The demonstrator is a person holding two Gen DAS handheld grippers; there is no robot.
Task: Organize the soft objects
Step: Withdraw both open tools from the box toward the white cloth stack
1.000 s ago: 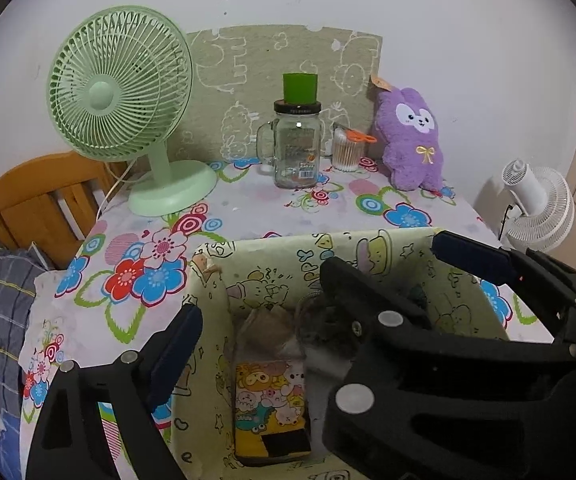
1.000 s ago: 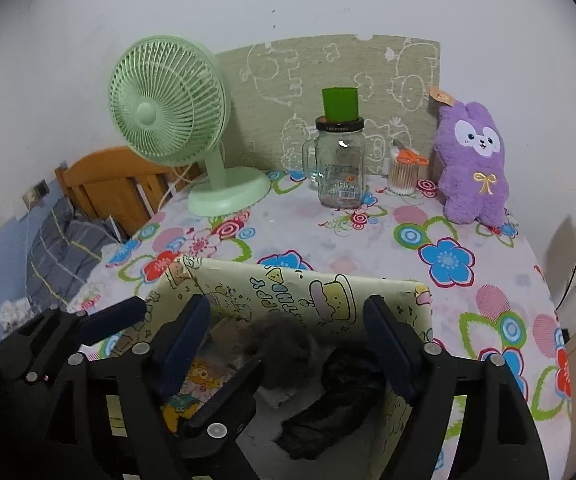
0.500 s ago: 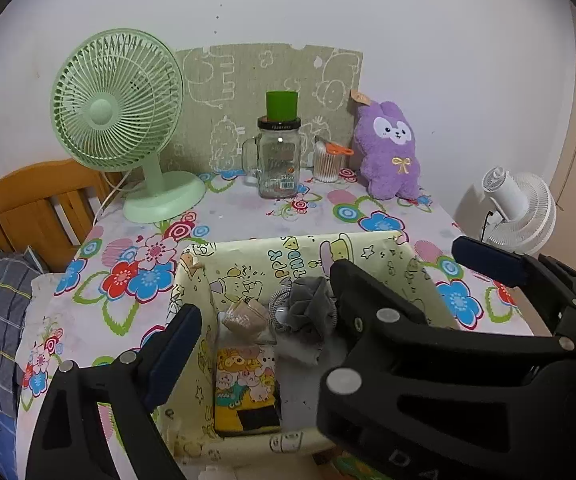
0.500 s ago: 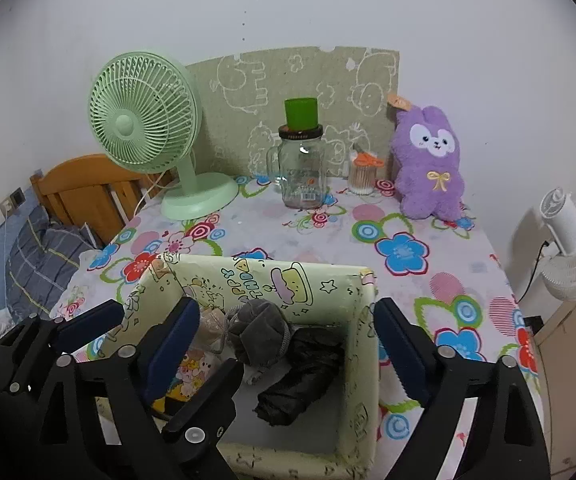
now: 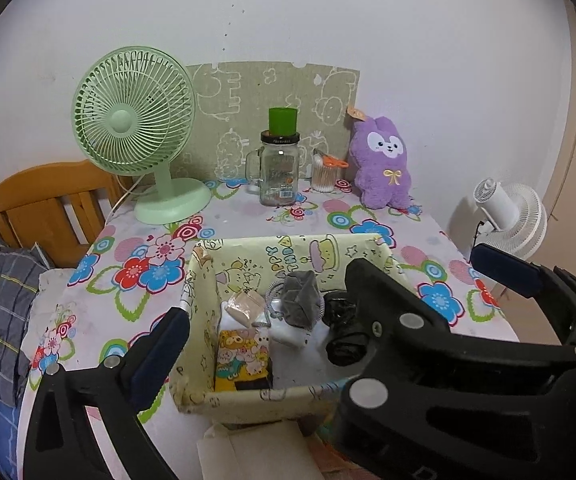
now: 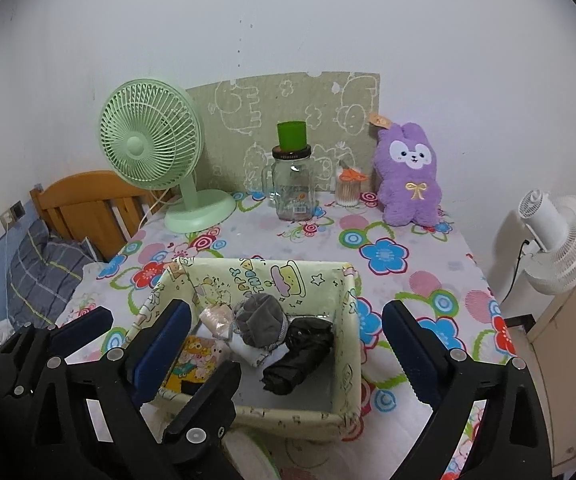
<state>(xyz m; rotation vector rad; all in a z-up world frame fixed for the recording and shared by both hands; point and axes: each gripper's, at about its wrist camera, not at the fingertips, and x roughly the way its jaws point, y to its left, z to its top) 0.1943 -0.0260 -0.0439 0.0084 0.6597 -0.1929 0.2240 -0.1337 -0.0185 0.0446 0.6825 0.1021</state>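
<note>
Soft objects: a grey pouch, a black bundle, a pink packet and a cartoon-print pack lie inside the fabric box at the near edge of the desk.
Left claw: jaws wide apart, nothing between the pads; they have just been opening further.
Right claw: likewise spread and empty, its jaws have just been opening, held above the near rim of the box.
Change: against the earlier frames both claws sit higher and further back; the whole box now shows, where a second ago only its far wall and part of the contents did.
Meaning: in my judgement the items have been let go into the box and this placement is complete.
Outstanding: a purple plush rabbit stands at the back of the desk, well apart from the box, beside a glass jar; possibly the next item.
Unmoved: green fan.
</note>
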